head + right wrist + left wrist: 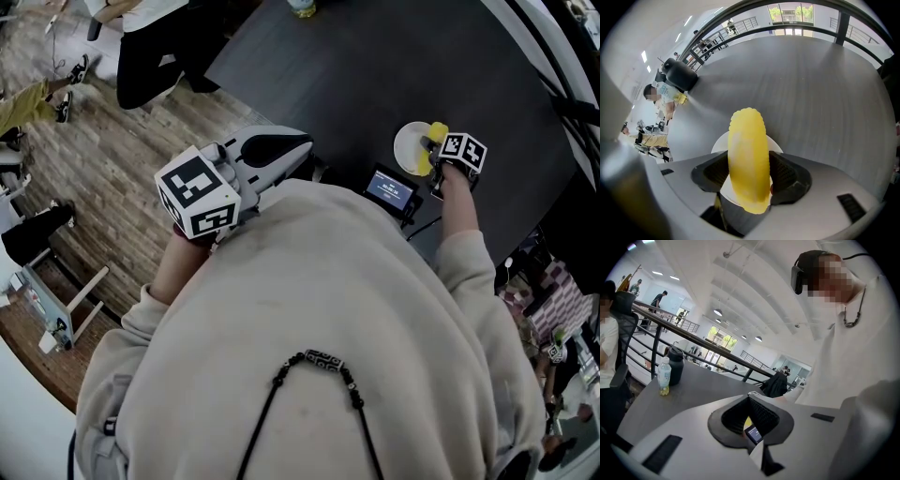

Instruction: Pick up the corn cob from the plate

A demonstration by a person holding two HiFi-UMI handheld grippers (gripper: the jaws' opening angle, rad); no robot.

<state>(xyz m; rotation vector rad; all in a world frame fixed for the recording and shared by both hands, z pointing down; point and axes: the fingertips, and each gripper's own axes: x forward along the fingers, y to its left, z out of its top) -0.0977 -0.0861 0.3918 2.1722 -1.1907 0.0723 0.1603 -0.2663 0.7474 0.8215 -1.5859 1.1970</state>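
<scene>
head view: right gripper [433, 148] points steeply down onto plate [405, 148], straddling corn cob [437, 131]; left gripper [305, 142] well apart from plate, apparently parked | left gripper view: tips together, empty | right gripper view: jaws clamped across cob's width above plate, probably for lifting; long axis runs lengthwise between jaws, far end past plate's rim

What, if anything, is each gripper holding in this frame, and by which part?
The right gripper has its jaws closed on the corn cob about its middle, over the plate. The left gripper holds nothing.
</scene>
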